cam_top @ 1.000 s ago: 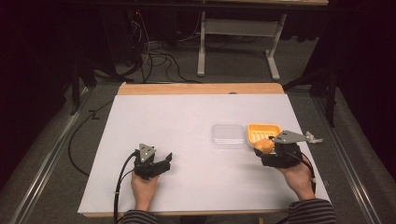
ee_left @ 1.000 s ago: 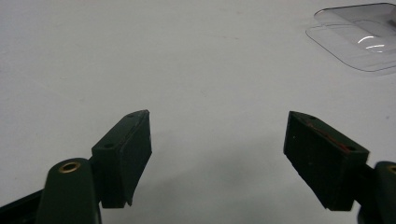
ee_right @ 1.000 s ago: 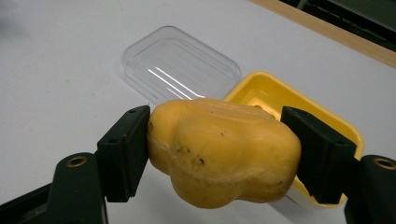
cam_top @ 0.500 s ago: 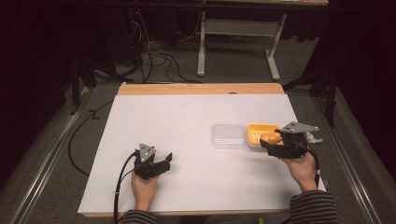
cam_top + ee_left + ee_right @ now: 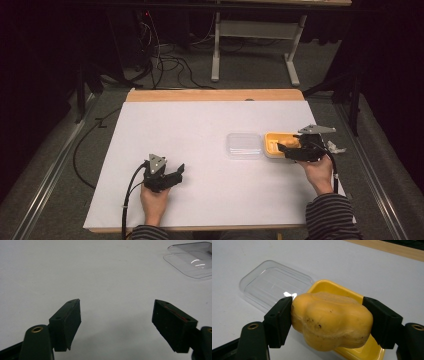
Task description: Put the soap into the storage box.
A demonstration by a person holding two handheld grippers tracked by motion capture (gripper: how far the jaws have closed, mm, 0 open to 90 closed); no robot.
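White table (image 5: 210, 190), right gripper (image 5: 328, 322) clenched on yellow lump (image 5: 332, 320), now above tray (image 5: 362, 350); left gripper (image 5: 116, 323) released, unmoved.

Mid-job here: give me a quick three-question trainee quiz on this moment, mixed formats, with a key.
1. True or false: the left hand-held gripper is shut on the clear lid.
2. Multiple choice: the right hand-held gripper holds A) a yellow bun-like item B) a spoon C) nothing.
3. Fill in: the clear lid lies flat on the table, beside the yellow ____.

Key:
1. False; its jaws are open on nothing.
2. A, the yellow bun-like item.
3. Tray.
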